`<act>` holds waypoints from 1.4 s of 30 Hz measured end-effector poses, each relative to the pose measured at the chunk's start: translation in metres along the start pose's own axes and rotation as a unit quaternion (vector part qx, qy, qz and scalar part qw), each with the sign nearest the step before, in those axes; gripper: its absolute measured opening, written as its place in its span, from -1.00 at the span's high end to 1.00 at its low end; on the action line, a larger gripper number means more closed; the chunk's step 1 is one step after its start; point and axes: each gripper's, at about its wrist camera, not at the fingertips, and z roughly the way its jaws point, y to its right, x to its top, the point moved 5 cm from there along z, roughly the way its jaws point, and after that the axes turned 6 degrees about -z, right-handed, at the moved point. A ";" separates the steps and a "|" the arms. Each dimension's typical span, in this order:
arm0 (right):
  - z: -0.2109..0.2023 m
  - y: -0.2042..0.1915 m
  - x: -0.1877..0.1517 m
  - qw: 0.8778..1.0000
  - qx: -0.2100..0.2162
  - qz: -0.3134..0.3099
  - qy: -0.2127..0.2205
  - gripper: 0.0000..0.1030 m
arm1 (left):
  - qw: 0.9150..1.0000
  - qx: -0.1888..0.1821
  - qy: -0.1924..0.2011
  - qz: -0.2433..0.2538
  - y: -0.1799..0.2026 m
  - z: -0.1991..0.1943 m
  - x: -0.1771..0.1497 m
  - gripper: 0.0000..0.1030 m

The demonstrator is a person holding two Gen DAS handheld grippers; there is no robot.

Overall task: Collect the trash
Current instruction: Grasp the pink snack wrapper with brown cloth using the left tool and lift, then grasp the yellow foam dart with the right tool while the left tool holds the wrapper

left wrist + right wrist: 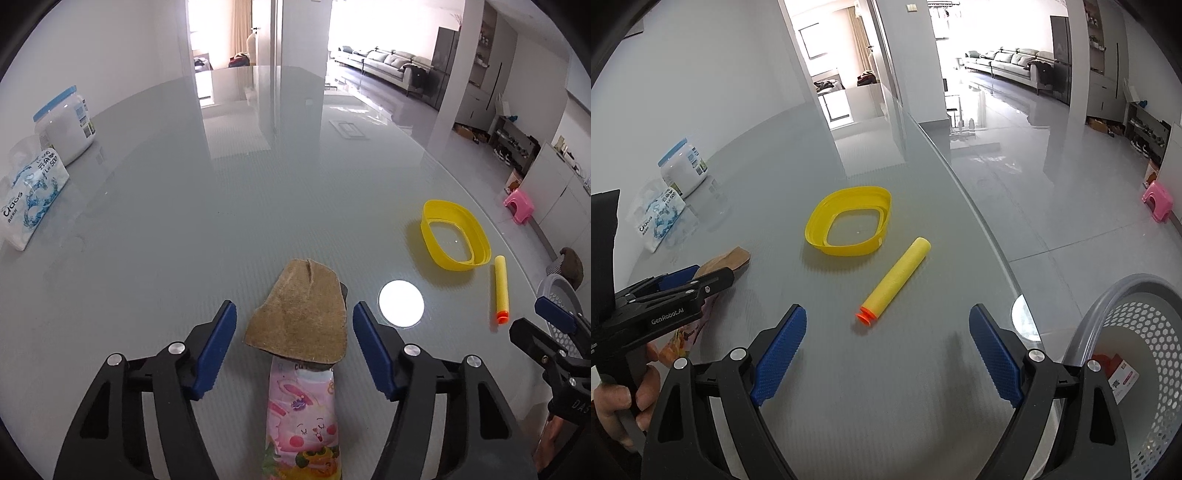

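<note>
My left gripper (pixel 294 319) is open, its blue pads either side of a brown felt-like scrap (pixel 299 317) that lies over a pink bunny-print wrapper (pixel 301 417) on the glass table. My right gripper (pixel 887 319) is open and empty, just short of a yellow foam dart with an orange tip (pixel 895 282); the dart also shows in the left wrist view (pixel 501 291). A yellow plastic ring (pixel 849 225) lies beyond the dart and shows in the left wrist view (pixel 456 234) too. The left gripper (pixel 679 284) and scrap (pixel 726 260) show at the right view's left edge.
A grey perforated trash basket (pixel 1126 332) stands off the table's right edge with a red-and-white package inside (pixel 1117 373). A tissue pack (pixel 31 195) and a white blue-lidded jar (pixel 66 123) stand at the far left. The table's curved edge (pixel 979 221) runs along the right.
</note>
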 end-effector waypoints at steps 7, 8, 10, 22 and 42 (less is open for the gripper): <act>0.007 -0.006 0.001 1.000 -0.002 -0.004 -0.009 -0.66 | 1.000 -0.012 -0.003 -0.002 0.000 0.003 0.002 0.17; 0.008 -0.006 0.001 1.000 -0.003 -0.005 -0.010 -0.66 | 1.000 -0.013 -0.003 -0.002 0.001 0.003 0.002 0.24; 0.010 -0.008 0.002 1.000 -0.004 -0.007 -0.012 -0.66 | 1.000 -0.017 -0.001 -0.002 0.002 0.001 0.001 0.33; 0.009 -0.008 0.002 1.000 -0.013 0.001 -0.013 -0.66 | 0.999 -0.025 0.029 -0.016 -0.003 -0.013 0.009 0.52; 0.019 -0.007 0.006 0.998 -0.058 0.015 -0.024 -0.64 | 0.996 -0.059 0.046 -0.043 -0.013 -0.030 0.012 0.48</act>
